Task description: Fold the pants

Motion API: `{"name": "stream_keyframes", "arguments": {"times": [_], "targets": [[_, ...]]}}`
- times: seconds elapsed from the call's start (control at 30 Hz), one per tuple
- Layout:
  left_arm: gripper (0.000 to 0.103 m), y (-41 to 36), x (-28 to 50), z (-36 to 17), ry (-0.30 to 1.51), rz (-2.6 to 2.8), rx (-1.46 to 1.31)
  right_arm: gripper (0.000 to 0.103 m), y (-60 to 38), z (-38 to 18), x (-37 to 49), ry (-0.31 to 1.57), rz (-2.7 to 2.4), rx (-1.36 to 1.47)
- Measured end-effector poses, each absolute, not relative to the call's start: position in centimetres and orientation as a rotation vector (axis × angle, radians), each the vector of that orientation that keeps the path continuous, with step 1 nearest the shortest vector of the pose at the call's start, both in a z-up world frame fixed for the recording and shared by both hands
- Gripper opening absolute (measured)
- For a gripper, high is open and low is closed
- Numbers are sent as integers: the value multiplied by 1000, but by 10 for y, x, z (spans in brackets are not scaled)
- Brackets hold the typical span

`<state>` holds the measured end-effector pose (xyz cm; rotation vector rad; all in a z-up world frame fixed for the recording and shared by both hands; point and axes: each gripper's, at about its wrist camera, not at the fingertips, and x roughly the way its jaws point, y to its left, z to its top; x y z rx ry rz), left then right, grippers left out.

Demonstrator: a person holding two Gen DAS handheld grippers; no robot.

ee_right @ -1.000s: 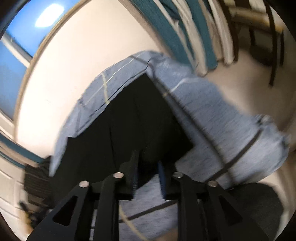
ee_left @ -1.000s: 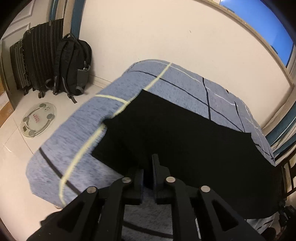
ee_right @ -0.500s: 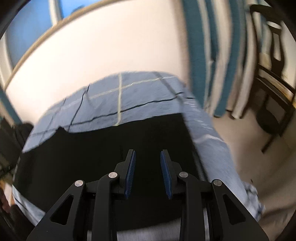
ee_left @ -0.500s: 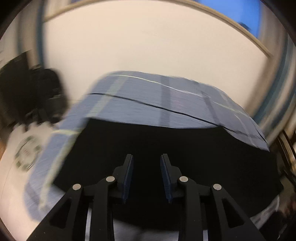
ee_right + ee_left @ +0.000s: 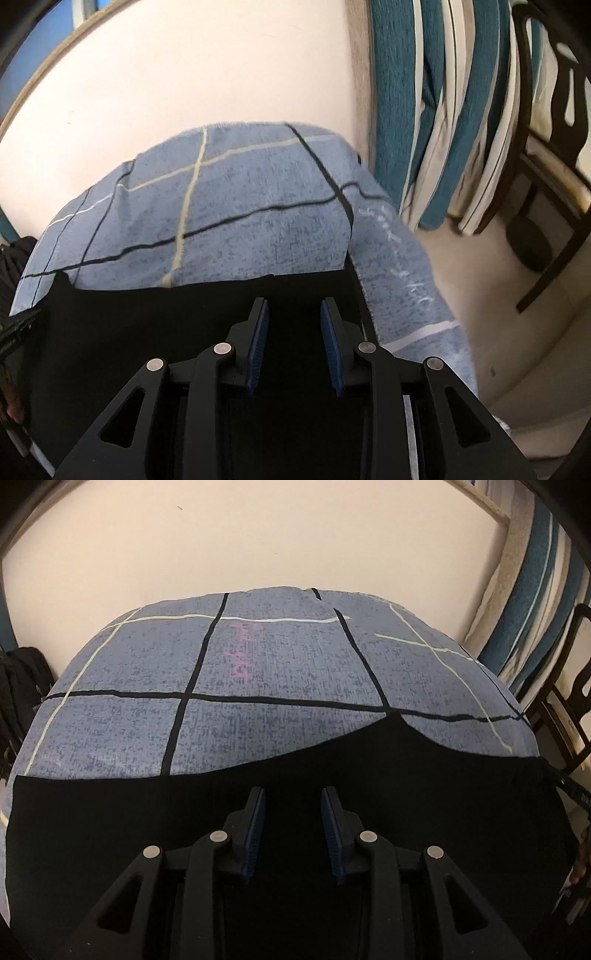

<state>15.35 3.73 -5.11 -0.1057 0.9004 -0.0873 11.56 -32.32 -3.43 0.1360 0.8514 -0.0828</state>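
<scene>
The black pants [image 5: 424,775] lie flat across the near half of a bed covered with a blue-grey checked sheet [image 5: 280,661]. My left gripper [image 5: 293,801] is open and empty, hovering over the pants near their far edge. In the right wrist view the pants [image 5: 147,325] fill the lower left, ending near the bed's right side. My right gripper [image 5: 294,314] is open and empty above them. The sheet [image 5: 236,218] shows bare beyond the pants.
A cream wall stands behind the bed. Teal and white striped curtains [image 5: 436,122] hang to the right. A dark wooden chair [image 5: 546,177] stands on the pale floor right of the bed. A black backpack [image 5: 22,686] stands at the far left.
Both grippers let go of the pants and opened. Both views swung from the bed's corners to face the wall squarely. The pants now lie flat on the bed.
</scene>
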Motion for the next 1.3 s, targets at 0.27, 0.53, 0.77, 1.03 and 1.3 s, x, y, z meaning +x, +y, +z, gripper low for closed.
{"name": "stream_keyframes", "arguments": {"times": [0.27, 0.53, 0.77, 1.03, 1.3], "targets": [[34, 31, 113, -28, 857, -32, -45, 34, -268, -18, 68, 795, 101, 78], [34, 29, 73, -21, 841, 6, -27, 34, -221, -28, 35, 813, 214, 28], [34, 37, 50, -30, 852, 43, -16, 34, -216, -39, 22, 838, 212, -25], [34, 52, 42, -48, 877, 51, -53, 34, -225, -37, 18, 843, 184, -38], [34, 92, 30, -51, 855, 116, -104, 37, -250, -44, 18, 868, 117, 21]]}}
